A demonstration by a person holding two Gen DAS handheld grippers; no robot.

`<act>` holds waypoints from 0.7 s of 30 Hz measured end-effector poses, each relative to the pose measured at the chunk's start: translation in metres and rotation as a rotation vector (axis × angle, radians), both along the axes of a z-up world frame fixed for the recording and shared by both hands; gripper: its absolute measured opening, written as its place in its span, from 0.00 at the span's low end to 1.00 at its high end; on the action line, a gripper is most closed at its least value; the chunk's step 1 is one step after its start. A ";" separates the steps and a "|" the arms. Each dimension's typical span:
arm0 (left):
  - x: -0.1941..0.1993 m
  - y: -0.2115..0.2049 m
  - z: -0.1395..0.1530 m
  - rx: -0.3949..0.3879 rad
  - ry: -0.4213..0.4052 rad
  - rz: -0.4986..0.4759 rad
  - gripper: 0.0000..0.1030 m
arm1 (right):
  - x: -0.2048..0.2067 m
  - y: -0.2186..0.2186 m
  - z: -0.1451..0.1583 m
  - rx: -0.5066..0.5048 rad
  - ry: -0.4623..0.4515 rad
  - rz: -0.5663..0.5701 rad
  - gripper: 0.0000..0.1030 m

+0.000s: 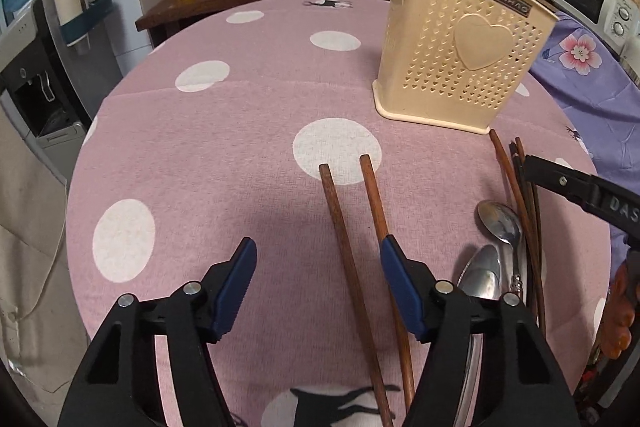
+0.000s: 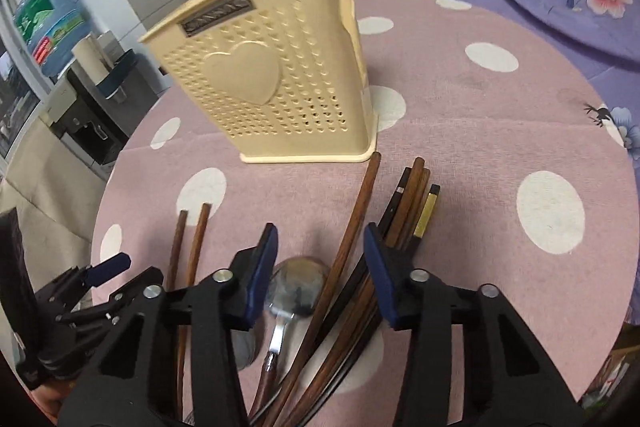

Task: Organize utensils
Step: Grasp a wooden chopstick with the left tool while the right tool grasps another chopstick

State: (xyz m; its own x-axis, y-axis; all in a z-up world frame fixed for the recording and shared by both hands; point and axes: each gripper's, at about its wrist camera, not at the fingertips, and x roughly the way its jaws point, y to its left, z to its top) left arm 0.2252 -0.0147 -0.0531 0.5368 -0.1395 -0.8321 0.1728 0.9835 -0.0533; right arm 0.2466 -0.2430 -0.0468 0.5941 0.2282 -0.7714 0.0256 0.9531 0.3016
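On the pink polka-dot surface (image 1: 200, 155) stands a cream perforated utensil holder (image 1: 460, 55), upright, with a raised heart on its side and a dark label near its rim. Just in front of its base lie the utensils. A pair of brown wooden chopsticks (image 1: 348, 251) lies side by side, tips pointing away across a white dot. To their right rests a heap of more chopsticks (image 2: 404, 211), brown and dark ones mixed, one with a pale yellow end, together with two metal spoons (image 1: 498, 223) whose bowls overlap the sticks' lower ends. One long brown chopstick (image 2: 356, 215) reaches almost to the holder's base corner.

The left claw (image 1: 318, 251) is spread wide and hangs low over the pair; one stick lies between its blue pads, the other passes under the right pad. It grips nothing.

The right claw (image 2: 322, 239) is also spread, empty, poised above the heap with a spoon bowl and the long chopstick lying between its pads (image 2: 264, 267).
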 end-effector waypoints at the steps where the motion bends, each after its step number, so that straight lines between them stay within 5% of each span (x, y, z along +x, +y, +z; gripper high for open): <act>1: 0.002 0.000 -0.001 -0.004 0.006 0.000 0.57 | 0.006 0.000 -0.003 0.002 0.008 0.003 0.37; 21: 0.030 -0.017 -0.014 -0.004 0.064 -0.016 0.40 | 0.045 0.001 -0.028 -0.055 0.123 -0.040 0.26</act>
State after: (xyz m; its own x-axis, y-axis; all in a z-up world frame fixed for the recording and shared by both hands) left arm 0.2555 -0.0316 -0.0675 0.4798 -0.1509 -0.8643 0.1851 0.9803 -0.0684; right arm 0.2918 -0.2424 -0.0744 0.5025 0.1611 -0.8495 0.0978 0.9656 0.2410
